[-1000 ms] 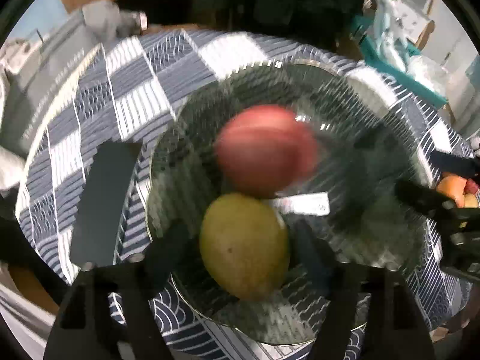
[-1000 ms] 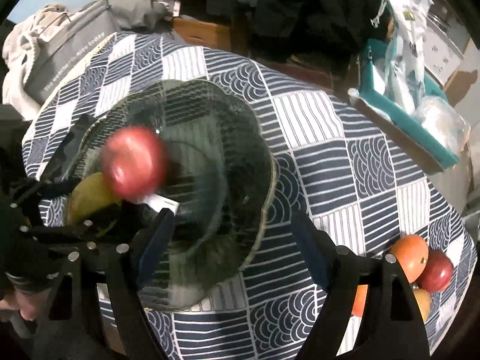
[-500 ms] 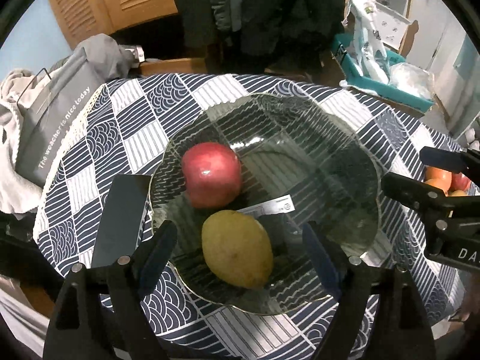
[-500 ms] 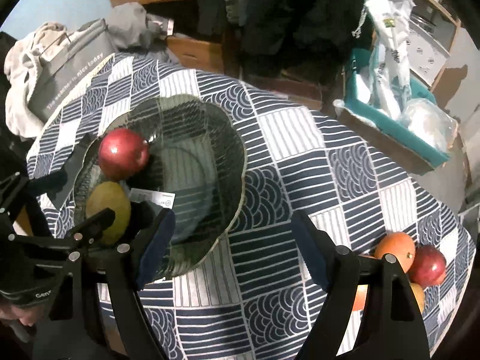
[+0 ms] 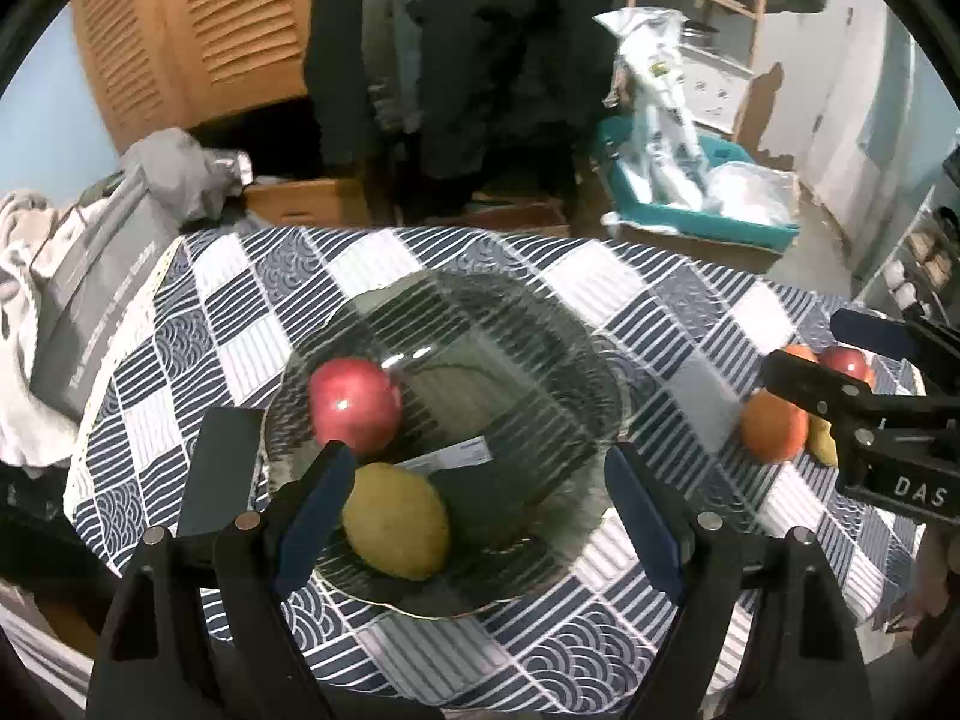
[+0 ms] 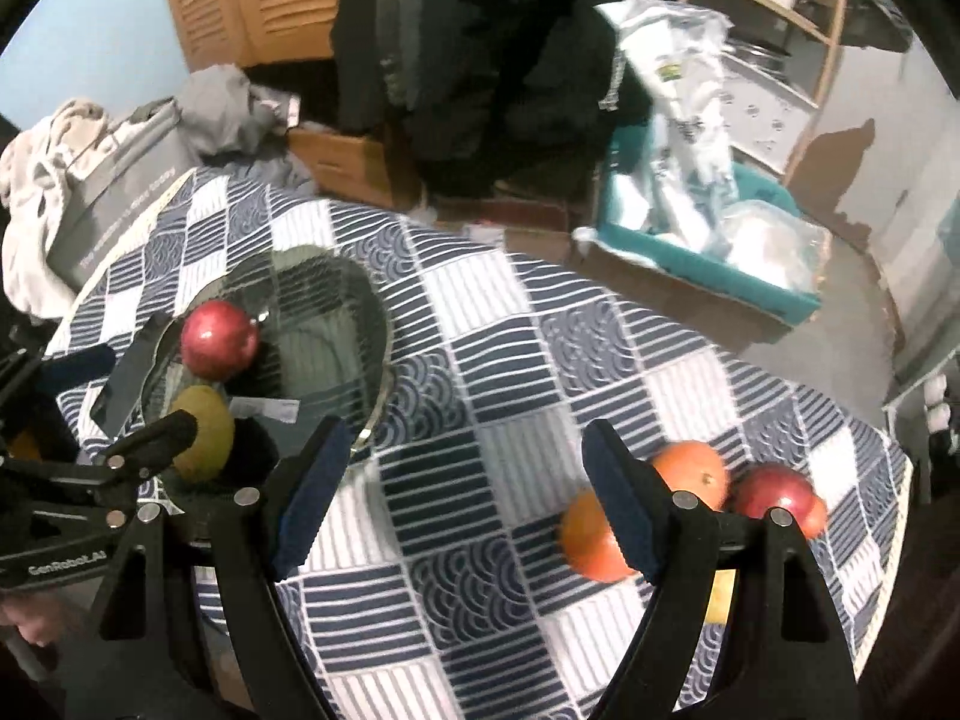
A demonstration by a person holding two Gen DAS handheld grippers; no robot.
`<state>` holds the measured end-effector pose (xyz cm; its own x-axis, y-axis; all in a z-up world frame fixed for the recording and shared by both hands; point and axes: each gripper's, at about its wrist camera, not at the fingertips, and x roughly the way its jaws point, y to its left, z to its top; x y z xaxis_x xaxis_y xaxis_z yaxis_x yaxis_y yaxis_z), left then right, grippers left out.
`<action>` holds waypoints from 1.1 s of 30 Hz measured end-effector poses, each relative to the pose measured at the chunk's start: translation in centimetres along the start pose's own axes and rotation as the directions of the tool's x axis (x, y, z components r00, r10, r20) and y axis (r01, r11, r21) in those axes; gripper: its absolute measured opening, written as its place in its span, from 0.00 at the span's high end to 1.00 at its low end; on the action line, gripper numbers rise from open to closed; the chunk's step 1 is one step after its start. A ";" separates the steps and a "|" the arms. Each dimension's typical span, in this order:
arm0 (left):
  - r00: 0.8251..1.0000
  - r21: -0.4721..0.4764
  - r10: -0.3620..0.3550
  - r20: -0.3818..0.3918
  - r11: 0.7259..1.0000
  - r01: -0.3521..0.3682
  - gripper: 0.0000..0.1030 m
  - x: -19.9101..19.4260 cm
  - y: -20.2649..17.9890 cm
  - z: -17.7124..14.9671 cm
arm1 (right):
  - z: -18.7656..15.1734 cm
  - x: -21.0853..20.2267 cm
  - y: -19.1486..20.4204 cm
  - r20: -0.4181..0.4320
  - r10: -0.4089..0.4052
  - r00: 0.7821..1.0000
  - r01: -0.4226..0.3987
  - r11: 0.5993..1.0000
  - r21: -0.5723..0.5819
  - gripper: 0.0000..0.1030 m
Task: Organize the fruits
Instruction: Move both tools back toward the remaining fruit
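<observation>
A dark glass plate (image 5: 540, 372) (image 6: 336, 324) sits on the checked tablecloth. It holds a red apple (image 5: 355, 405) (image 6: 219, 339) and a yellow-green mango (image 5: 396, 521) (image 6: 204, 432). My left gripper (image 5: 474, 492) is open and empty, above the plate's near edge. My right gripper (image 6: 462, 492) is open and empty over the cloth right of the plate. By its right finger lie two oranges (image 6: 591, 537) (image 6: 690, 471), a red apple (image 6: 777, 498) and a yellow fruit (image 6: 720, 600). This pile also shows in the left wrist view (image 5: 774, 426).
A dark flat card (image 5: 219, 474) lies left of the plate. A grey bag (image 5: 90, 300) sits at the table's left edge. A teal tray (image 6: 714, 264) with plastic bags stands behind the table. A white label (image 5: 456, 455) lies in the plate.
The red apple has settled in the plate beside the mango. Both grippers have pulled back and up. The right gripper has swung right, toward the pile of fruit.
</observation>
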<state>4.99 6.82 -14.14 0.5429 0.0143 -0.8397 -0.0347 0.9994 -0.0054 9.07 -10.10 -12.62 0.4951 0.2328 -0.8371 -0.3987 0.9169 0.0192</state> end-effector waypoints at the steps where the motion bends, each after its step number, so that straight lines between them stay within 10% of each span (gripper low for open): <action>1: 1.000 0.003 -0.005 0.004 1.000 0.005 0.16 -0.2 -0.3 0.1 | -0.1 -0.4 -0.4 0.007 -0.008 1.000 0.008 1.000 0.008 0.22; 33: 0.987 0.201 -0.124 0.102 0.974 0.102 0.16 -5.7 -12.1 1.7 | -6.4 -11.5 -13.4 0.145 -0.192 0.971 0.155 0.960 0.235 0.21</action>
<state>3.74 -5.26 -8.37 0.6259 -0.1070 -0.7726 0.1899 0.9816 0.0180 3.78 -27.11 -6.71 0.6687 0.0971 -0.7372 -0.1250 0.9920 0.0173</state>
